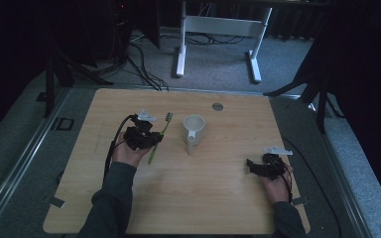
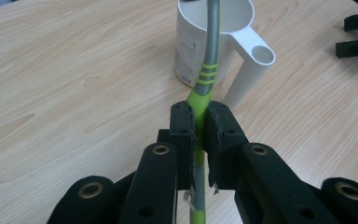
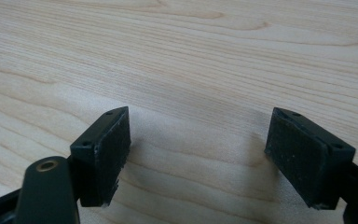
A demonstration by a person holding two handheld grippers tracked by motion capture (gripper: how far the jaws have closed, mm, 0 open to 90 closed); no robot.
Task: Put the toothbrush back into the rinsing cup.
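Left tool (image 2: 200,128) clamps the green toothbrush (image 2: 204,81) beside the white mug (image 2: 200,44); right tool (image 3: 198,140) gapes apart.

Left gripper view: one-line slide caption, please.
Left claw shut on a green and grey plastic toothbrush, its handle pointing toward a white plastic cup with a tubular handle on the light wooden table.

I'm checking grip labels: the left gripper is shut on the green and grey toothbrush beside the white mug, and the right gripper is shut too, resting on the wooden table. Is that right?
Not quite. The right gripper is open, its jaws wide apart over the bare wooden table; the right gripper view shows it. The left gripper is indeed shut on the green and grey toothbrush beside the white mug.
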